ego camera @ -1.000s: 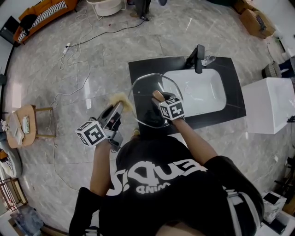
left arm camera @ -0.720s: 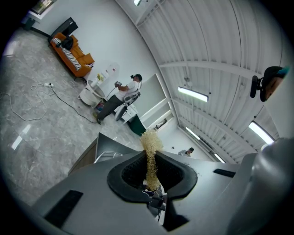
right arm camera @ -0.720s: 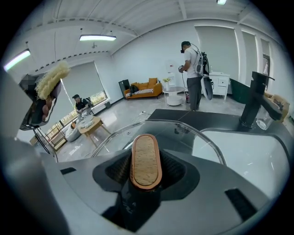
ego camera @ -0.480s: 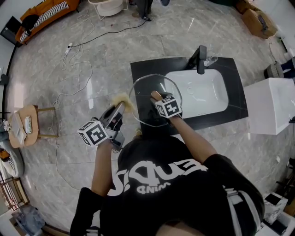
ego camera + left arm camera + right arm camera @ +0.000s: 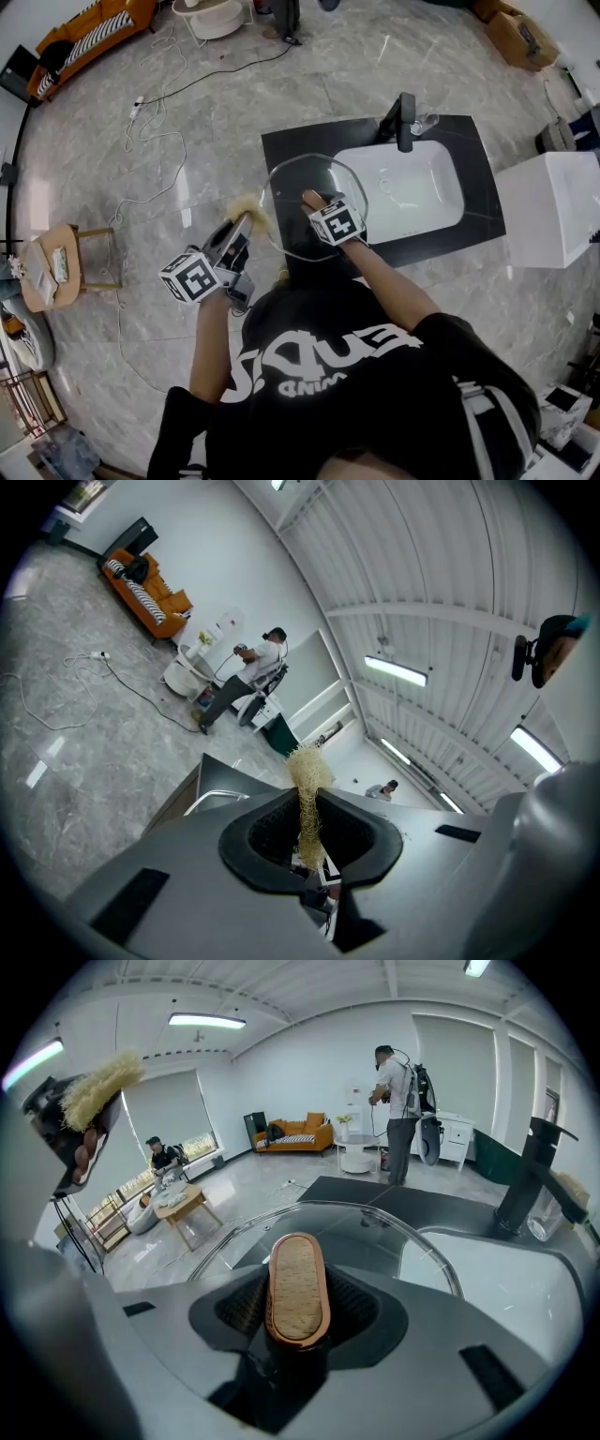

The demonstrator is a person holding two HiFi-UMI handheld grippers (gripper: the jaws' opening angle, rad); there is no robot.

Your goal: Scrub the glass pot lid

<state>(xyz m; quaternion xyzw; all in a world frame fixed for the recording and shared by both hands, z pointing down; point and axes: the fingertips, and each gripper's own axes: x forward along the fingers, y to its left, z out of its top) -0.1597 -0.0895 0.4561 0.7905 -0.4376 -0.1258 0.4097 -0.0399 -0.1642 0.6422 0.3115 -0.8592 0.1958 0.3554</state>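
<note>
Presently, the glass pot lid (image 5: 289, 192) is held aloft at the left edge of the sink (image 5: 417, 192), partly over the black counter (image 5: 281, 141). It is gripped by its wooden handle (image 5: 297, 1283) alone, the right gripper (image 5: 319, 208) being closed around that handle with jaws set fairly wide. The fibrous scrubber (image 5: 307, 785) is pinched in the narrowly set jaws of the left gripper (image 5: 239, 230), further left of the sink and clear of the glass. No contact has yet been made.

Risks are judged as follows. Pressure applied near the rim could twist the lid about its handle and work it out of the grip, and a drop beside the sink could break the glass. The thinly pinched scrubber could be dragged out by friction.
</note>
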